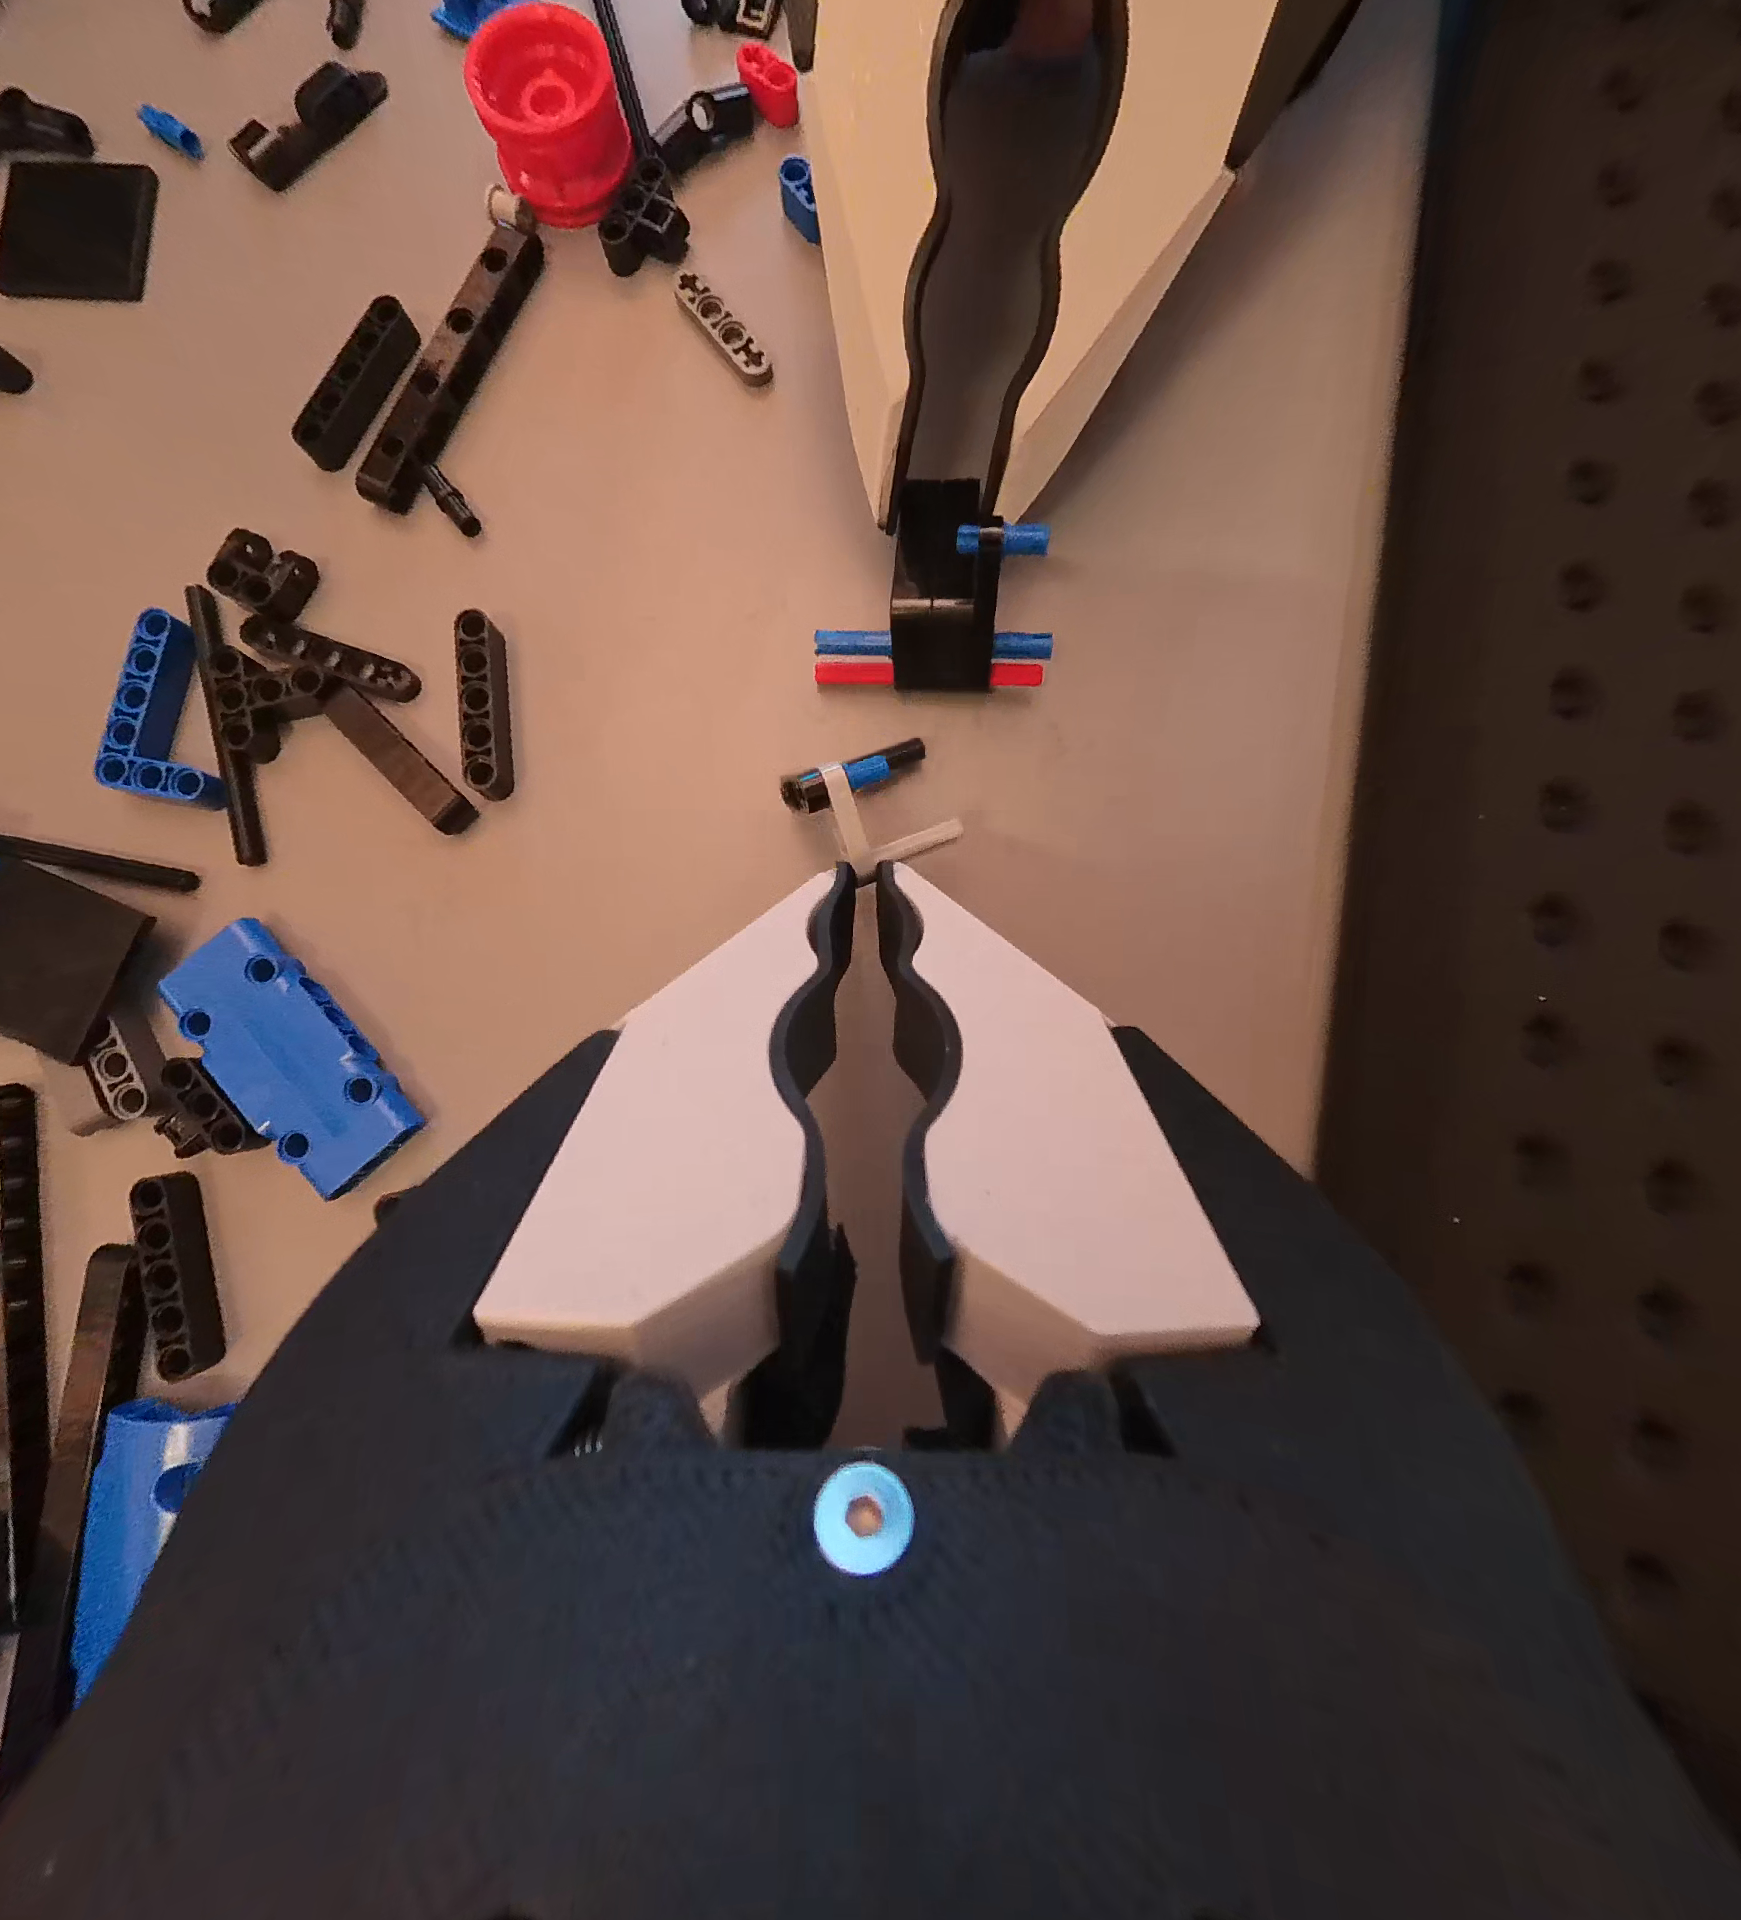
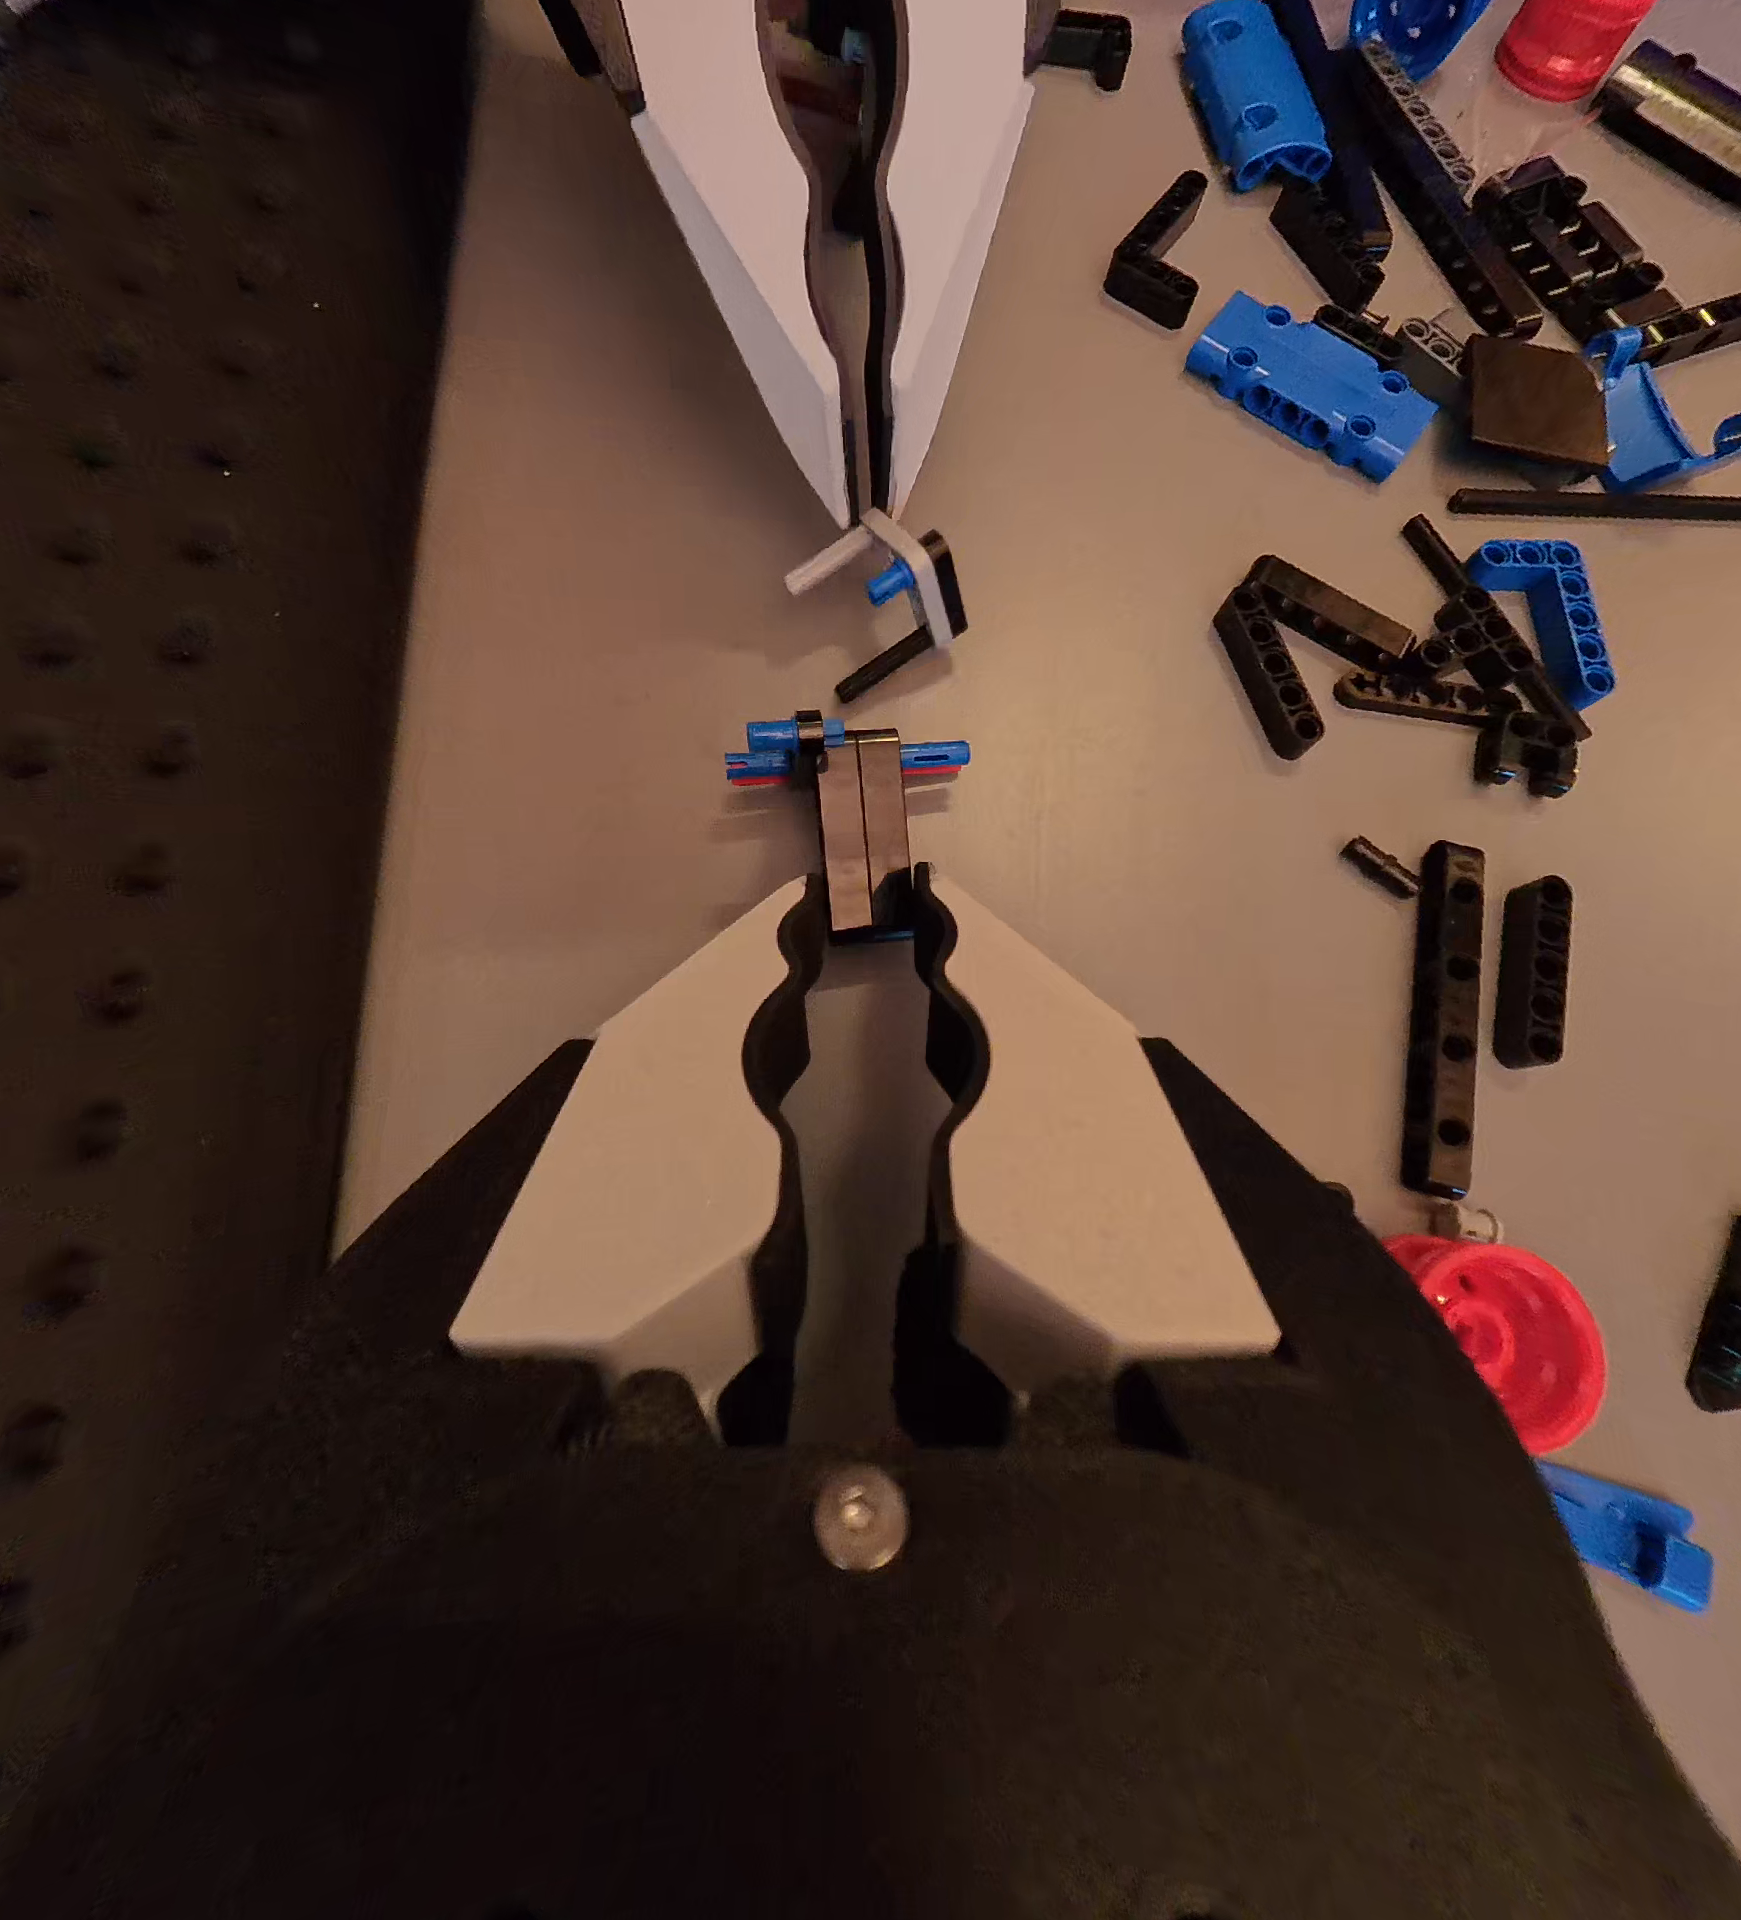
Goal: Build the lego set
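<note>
Black beams (image 2: 864, 831) sit pinched in our right tool (image 2: 861, 904); our left tool (image 1: 866, 873) nips a grey connector (image 1: 845, 821), its far end hidden.

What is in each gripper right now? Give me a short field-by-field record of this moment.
left gripper: shut on small white piece assembly with blue and black pins
right gripper: shut on black beam subassembly with blue and red pins through its far end
relation: the two assemblies face each other, apart, not joined
table: loose parts to one side, including red wheel hub and blue panel
</note>
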Demonstrator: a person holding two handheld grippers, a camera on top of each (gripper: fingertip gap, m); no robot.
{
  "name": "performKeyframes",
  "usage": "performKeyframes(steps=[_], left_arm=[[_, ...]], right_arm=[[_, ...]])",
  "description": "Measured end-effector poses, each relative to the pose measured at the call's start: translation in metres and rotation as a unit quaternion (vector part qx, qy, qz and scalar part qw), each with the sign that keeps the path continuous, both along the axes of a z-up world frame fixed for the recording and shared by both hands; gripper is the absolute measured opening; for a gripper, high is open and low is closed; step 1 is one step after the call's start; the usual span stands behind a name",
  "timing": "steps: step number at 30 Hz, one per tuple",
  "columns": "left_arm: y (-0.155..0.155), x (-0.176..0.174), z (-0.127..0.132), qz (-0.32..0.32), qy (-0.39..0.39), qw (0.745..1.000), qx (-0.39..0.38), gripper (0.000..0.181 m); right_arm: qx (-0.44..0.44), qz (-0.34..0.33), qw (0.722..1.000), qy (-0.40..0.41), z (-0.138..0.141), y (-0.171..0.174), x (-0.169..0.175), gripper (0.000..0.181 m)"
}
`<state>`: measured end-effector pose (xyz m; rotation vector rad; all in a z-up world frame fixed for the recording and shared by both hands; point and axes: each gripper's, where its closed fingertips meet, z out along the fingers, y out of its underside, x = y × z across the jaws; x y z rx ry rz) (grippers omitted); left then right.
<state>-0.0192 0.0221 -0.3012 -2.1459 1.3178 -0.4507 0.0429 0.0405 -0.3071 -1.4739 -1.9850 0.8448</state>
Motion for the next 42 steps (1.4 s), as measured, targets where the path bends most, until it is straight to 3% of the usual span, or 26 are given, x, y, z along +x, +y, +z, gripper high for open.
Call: performKeyframes(steps=[8,12,23,28,42], left_arm=[[-0.007,0.0,-0.012,-0.001,0.022,1.0,-0.018,0.004],[-0.009,-0.002,-0.011,0.007,0.019,1.0,-0.016,0.015],[-0.008,-0.008,0.03,0.064,-0.059,0.995,0.044,0.039],[-0.006,-0.006,0.033,0.08,-0.073,0.993,0.057,0.049],[-0.005,0.008,0.03,0.074,-0.091,0.991,0.07,0.041]], right_arm=[[-0.003,-0.002,1.0,0.001,0.0,0.001,0.002,0.015],[-0.004,-0.003,1.0,0.002,0.0,0.002,0.002,0.015],[-0.004,-0.004,1.0,0.005,0.0,0.002,0.002,0.015],[-0.006,-0.005,1.0,0.013,0.003,0.002,0.001,0.014],[-0.034,-0.015,0.998,0.041,0.016,0.003,-0.001,0.014]])
